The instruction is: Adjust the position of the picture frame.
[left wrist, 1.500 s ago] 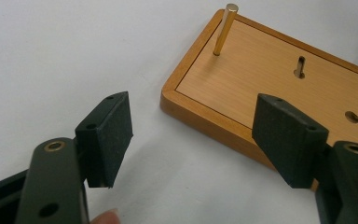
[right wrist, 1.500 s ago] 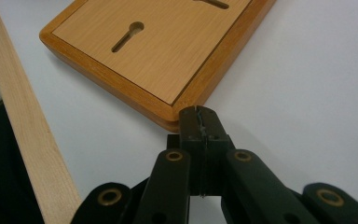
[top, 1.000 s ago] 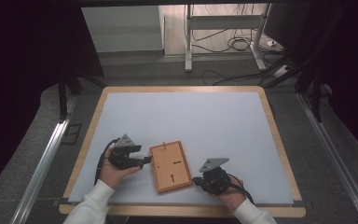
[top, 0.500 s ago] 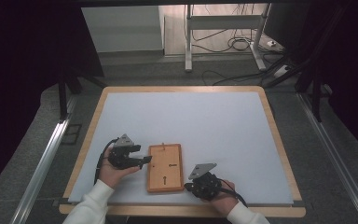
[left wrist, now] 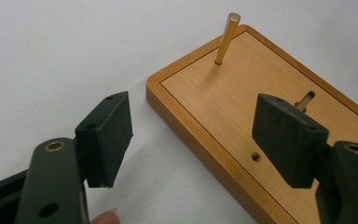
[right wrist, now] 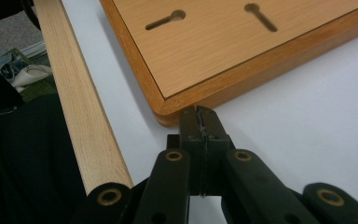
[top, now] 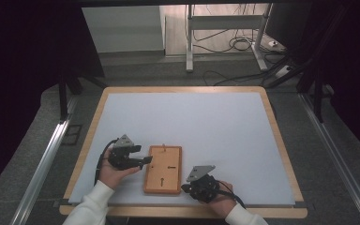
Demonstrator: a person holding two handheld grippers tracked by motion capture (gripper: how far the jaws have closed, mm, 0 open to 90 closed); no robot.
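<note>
A flat wooden board [top: 163, 169] with keyhole slots [right wrist: 165, 20] and an upright brass pin [left wrist: 227, 38] lies on the white mat near the front edge. My left gripper [top: 145, 160] stands open at the board's left edge. In the left gripper view [left wrist: 198, 133], one pad hangs over the mat and the other over the board [left wrist: 214, 98], touching neither. My right gripper [top: 183, 189] is shut with nothing held. Its tips [right wrist: 199, 122] rest against the board's near right corner [right wrist: 168, 109].
The white mat [top: 201, 122] covers the table inside a light wooden rim [right wrist: 81, 107]. Metal rails [top: 42, 164] run along both sides of the table. A desk frame and cables [top: 225, 44] stand on the floor beyond the far edge.
My right gripper has slid left along the front of the table to the board's near corner. The board has shifted slightly left and now lies squarer to the table. The left gripper has stayed put.
</note>
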